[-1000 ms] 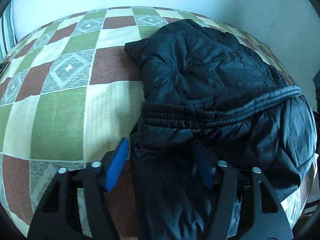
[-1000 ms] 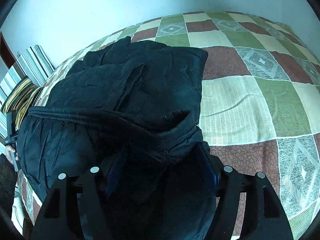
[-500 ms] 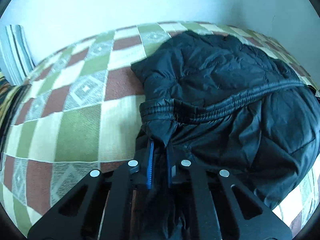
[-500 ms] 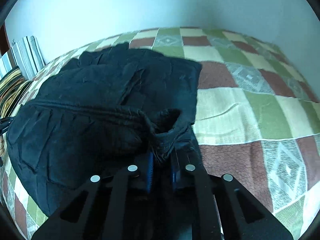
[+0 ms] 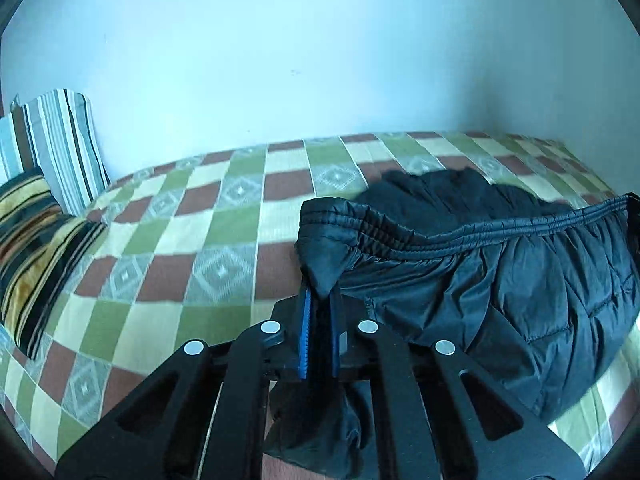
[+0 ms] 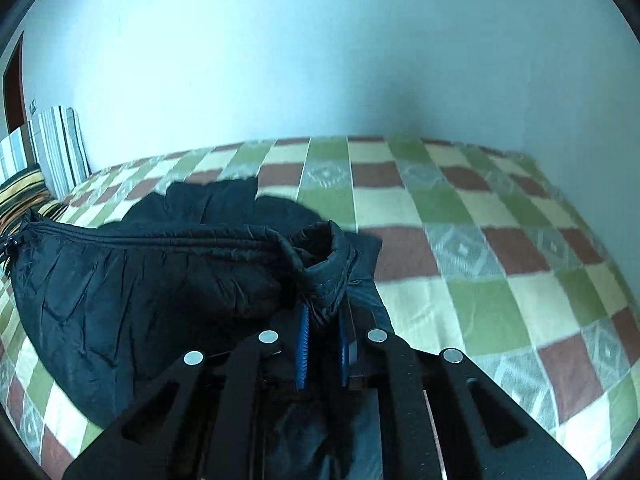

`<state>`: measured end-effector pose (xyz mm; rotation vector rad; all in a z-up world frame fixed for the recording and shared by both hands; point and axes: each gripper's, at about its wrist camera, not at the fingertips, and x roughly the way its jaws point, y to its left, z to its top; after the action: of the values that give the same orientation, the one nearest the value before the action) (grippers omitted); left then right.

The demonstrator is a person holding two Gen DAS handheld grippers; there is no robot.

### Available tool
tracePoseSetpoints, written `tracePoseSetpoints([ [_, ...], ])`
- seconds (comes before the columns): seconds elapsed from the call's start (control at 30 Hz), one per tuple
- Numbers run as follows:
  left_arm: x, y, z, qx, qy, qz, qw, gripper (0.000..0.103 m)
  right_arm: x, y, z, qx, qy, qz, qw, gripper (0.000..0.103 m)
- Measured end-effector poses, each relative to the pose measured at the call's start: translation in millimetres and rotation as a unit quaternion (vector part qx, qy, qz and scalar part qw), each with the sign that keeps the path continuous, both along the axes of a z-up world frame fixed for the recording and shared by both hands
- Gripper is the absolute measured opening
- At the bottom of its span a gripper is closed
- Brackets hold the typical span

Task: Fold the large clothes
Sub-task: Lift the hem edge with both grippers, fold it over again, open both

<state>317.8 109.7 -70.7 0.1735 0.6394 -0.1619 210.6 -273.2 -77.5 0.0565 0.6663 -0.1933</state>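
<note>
Both grippers, left (image 5: 320, 300) and right (image 6: 323, 312), jaws clamped on dark jacket (image 5: 500, 280) hem above checked bedspread (image 5: 180, 240).

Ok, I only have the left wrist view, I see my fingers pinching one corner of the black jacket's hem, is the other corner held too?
Observer: Yes. In the right wrist view the right gripper is shut on the black jacket at the hem's opposite corner.
Operator: Does anything show past the right side of the jacket?
Observer: Only bare checkered bedspread, running to the wall.
Operator: Any pillows from that side?
Observer: Yes, a striped pillow leans on the wall at far left, beyond the jacket.
Operator: And my left grip?
Observer: The left gripper is shut on its own corner.
</note>
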Motion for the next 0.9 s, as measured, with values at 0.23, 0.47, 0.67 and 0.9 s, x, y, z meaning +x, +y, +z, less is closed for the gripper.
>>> tracePoseSetpoints([
  [0.23,73.1,-12.3,15.6,0.003,-0.006,0.032,0.9995,0.007,69.5,-12.0,21.5,-0.005,-0.014,-0.008,1.000,0.011],
  [0.47,152.4,-35.5,1.2,0.042,0.001,0.065,0.9970,0.007,151.4,-27.9,9.5,0.004,0.003,-0.027,1.000,0.011],
  [0.67,207.5,-46.8,-53.0,0.083,0.050,0.101,0.9902,0.007,207.9,-40.6,-44.3,0.004,0.067,-0.041,0.997,0.011],
  [0.9,225.4,-56.1,-92.9,0.121,0.070,0.103,0.9848,0.008,233.2,-50.1,-92.1,0.005,0.122,-0.053,0.991,0.012],
])
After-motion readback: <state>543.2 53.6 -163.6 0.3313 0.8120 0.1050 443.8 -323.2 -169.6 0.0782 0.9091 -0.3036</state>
